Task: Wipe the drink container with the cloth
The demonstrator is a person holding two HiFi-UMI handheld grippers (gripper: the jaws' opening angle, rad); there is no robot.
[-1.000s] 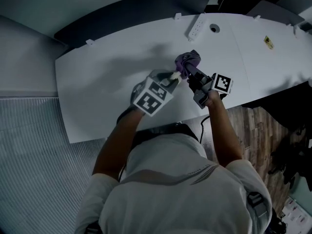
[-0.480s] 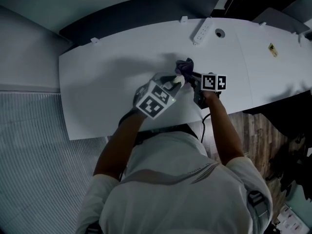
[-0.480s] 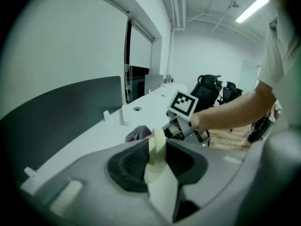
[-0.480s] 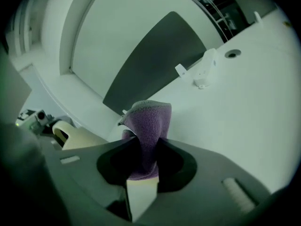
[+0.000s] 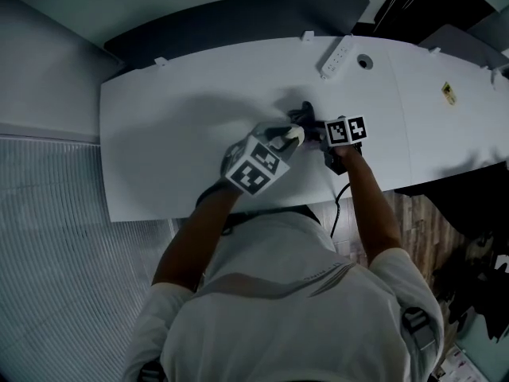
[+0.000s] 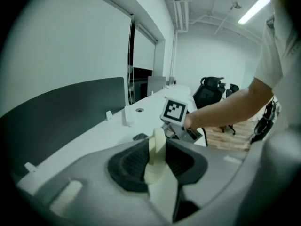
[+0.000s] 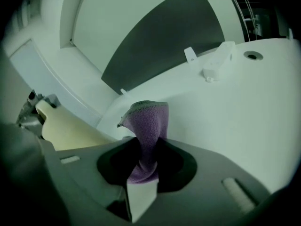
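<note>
A cream drink container [image 5: 289,134] sticks out of my left gripper [image 5: 280,139], which is shut on it over the white desk [image 5: 167,157]. In the left gripper view the container [image 6: 156,150] stands between the dark pads. My right gripper [image 5: 315,126] is shut on a purple cloth [image 5: 301,115], bunched just beyond the container's tip. The right gripper view shows the cloth [image 7: 148,124] rising from the jaws, with the container [image 7: 66,128] close at the left. The two grippers sit nearly side by side.
A white power strip [image 5: 337,56] and a round cable hole [image 5: 364,60] lie at the desk's far side, before a dark partition [image 5: 238,18]. The desk's near edge runs under my arms; wood floor [image 5: 413,213] is at the right. Office chairs [image 6: 211,86] stand beyond.
My right gripper has swung left, closer to the container, and its marker cube has turned. The cloth, spread higher before, now looks smaller and tucked by the container's tip. The left gripper barely moved.
</note>
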